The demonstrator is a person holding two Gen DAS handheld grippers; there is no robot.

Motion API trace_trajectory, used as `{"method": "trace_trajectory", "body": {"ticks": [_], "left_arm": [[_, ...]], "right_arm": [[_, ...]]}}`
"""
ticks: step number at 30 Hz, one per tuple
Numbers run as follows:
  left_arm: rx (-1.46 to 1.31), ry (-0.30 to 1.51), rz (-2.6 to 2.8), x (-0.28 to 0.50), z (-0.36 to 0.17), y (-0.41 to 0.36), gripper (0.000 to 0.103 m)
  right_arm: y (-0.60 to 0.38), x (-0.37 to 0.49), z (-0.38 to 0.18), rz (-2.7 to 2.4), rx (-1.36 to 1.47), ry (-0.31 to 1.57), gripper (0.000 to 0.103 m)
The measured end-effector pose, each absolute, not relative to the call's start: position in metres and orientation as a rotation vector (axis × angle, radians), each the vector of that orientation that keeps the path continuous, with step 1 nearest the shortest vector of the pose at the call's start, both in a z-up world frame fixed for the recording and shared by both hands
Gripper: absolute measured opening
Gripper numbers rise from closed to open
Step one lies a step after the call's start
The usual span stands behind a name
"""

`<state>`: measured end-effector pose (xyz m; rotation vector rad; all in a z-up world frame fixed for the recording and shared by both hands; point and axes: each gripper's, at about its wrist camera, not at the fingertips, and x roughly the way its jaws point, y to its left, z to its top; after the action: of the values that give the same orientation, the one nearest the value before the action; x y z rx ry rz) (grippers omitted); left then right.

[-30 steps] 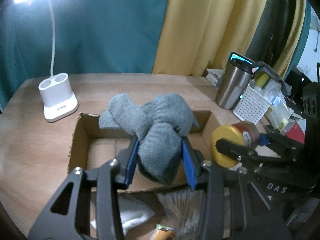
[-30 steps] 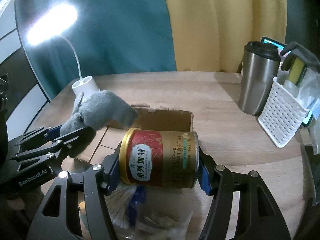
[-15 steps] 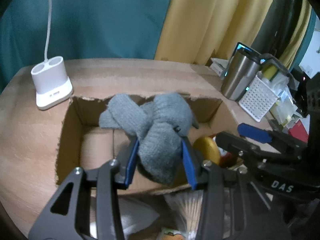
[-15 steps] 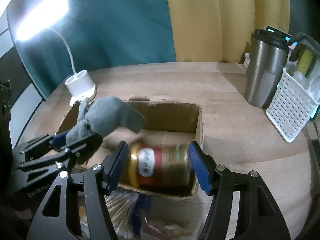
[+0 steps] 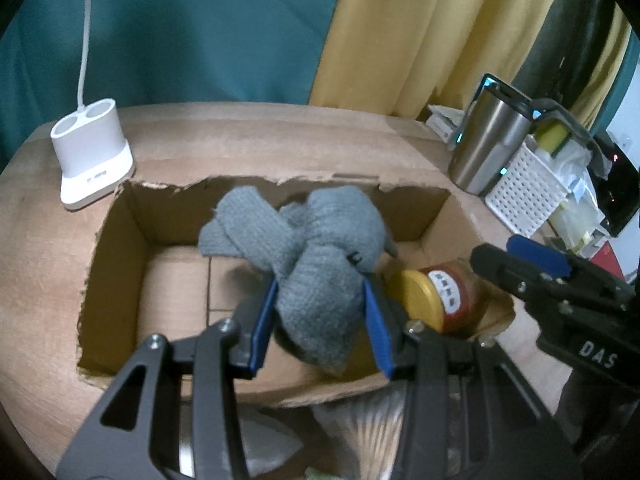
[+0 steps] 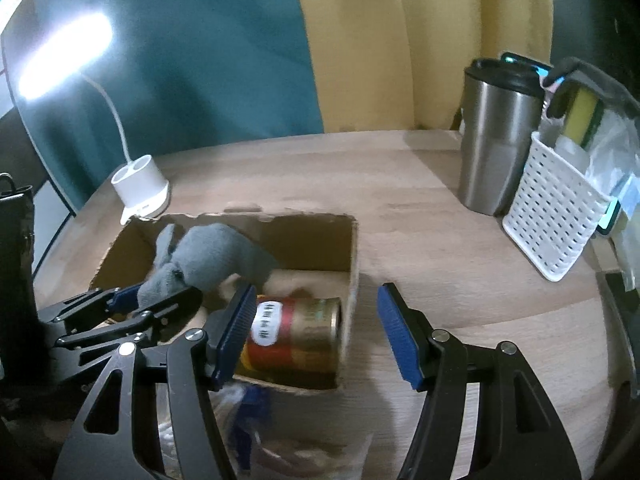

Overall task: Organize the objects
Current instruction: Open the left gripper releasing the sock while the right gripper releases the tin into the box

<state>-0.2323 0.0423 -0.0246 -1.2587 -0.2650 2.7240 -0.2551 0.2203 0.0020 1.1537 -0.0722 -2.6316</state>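
The left gripper point(image 5: 320, 320) clamps the grey sock bundle point(image 5: 316, 264) just above the cardboard box point(image 5: 112, 248), open floor straight below, while the right gripper point(image 6: 316, 332) hangs empty and spread over the can point(image 6: 296, 336) lying sideways inside.

Both wrist views close, angled steeply down over cardboard box point(image 5: 120, 240) point(image 6: 352, 264). Left looks from box's near-left side, right from near-right. Shared: box interior, lamp base point(image 5: 90, 152) point(image 6: 140, 192), steel tumbler point(image 5: 486, 140) point(image 6: 496, 132), white basket point(image 5: 524, 188) point(image 6: 556, 216).
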Motion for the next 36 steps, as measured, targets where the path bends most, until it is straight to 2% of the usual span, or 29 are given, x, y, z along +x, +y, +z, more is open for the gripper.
{"method": "trace_trajectory", "body": {"ticks": [12,14,19,26,28,36], "left_arm": [[-1.390,-0.266,2.646,-0.249,-0.037,0.060,0.046],[-1.418,-0.269,2.591,-0.250,-0.039,0.065,0.049],[-1.401,-0.286,2.578,-0.244,-0.035,0.065,0.071],[-1.382,-0.273,2.584,-0.234,-0.027,0.064,0.073],[-1.367,-0.279,2.595,-0.232,-0.024,0.062,0.082],[-1.311,-0.266,2.646,-0.221,-0.012,0.058,0.082]], "right_arm": [[0.227,-0.288,-0.014,-2.614,1.223,-0.005,0.066],[0.229,-0.288,-0.020,-2.598,1.258,0.002,0.066],[0.241,-0.279,-0.025,-2.608,1.269,-0.063,0.066],[0.239,-0.273,-0.024,-2.625,1.261,-0.072,0.067],[0.239,-0.273,-0.024,-2.626,1.261,-0.071,0.067],[0.242,-0.263,-0.015,-2.645,1.239,-0.072,0.067]]}}
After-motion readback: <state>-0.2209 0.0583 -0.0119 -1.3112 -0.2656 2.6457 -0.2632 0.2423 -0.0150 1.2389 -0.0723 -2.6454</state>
